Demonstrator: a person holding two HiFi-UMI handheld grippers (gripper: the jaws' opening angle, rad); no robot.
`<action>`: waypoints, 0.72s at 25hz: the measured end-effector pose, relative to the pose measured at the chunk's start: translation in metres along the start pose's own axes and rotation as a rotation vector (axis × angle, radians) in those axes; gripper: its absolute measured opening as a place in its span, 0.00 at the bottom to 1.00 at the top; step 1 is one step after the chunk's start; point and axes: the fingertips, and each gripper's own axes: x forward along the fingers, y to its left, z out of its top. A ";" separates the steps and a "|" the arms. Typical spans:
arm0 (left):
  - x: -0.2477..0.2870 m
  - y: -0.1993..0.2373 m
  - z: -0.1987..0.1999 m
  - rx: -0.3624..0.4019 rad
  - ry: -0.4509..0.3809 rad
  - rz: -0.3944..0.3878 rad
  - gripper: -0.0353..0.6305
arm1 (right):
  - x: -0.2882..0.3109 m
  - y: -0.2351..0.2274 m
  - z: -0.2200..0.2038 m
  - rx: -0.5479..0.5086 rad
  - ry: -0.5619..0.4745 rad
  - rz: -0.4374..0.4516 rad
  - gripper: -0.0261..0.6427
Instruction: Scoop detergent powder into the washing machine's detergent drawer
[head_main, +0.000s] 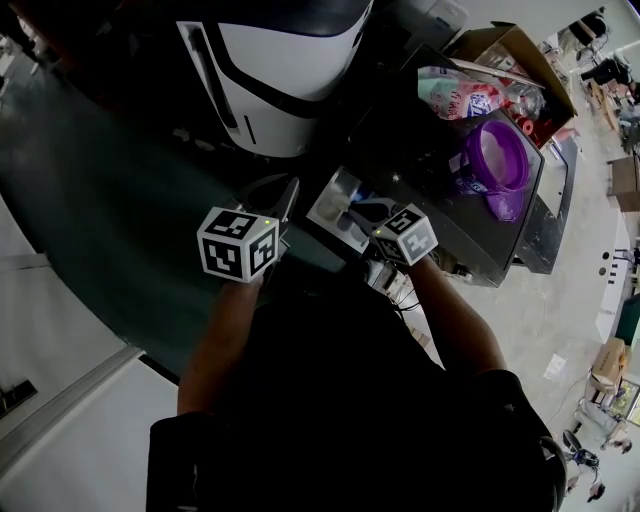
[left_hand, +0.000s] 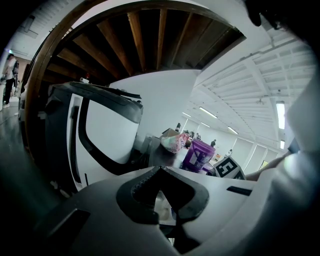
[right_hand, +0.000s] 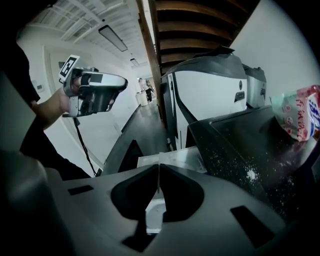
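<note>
The washing machine's detergent drawer (head_main: 335, 200) stands pulled out, pale grey, at the front of the dark machine top (head_main: 450, 215); in the right gripper view the drawer (right_hand: 172, 156) lies just beyond the jaws. A purple tub (head_main: 495, 155) and a pink-and-green detergent bag (head_main: 460, 98) rest on that top. My left gripper (head_main: 282, 203) hovers left of the drawer, jaws shut and empty. My right gripper (head_main: 366, 218) is over the drawer's near end, also shut with nothing in it. Loose powder (right_hand: 250, 175) is scattered on the dark top.
A large white-and-black machine (head_main: 275, 70) stands behind the drawer. A cardboard box (head_main: 515, 50) sits at the far right of the dark top. The left gripper (right_hand: 95, 92) shows at the upper left in the right gripper view. Grey floor (head_main: 90, 200) lies to the left.
</note>
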 end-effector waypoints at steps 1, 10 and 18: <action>-0.001 0.000 0.000 -0.001 0.000 0.003 0.07 | 0.000 0.002 0.002 -0.020 0.007 -0.003 0.07; -0.009 0.007 -0.004 -0.015 0.000 0.029 0.07 | 0.008 0.003 0.005 -0.154 0.042 -0.043 0.07; -0.012 0.013 -0.007 -0.024 0.004 0.032 0.06 | 0.011 0.001 0.004 -0.199 0.066 -0.068 0.07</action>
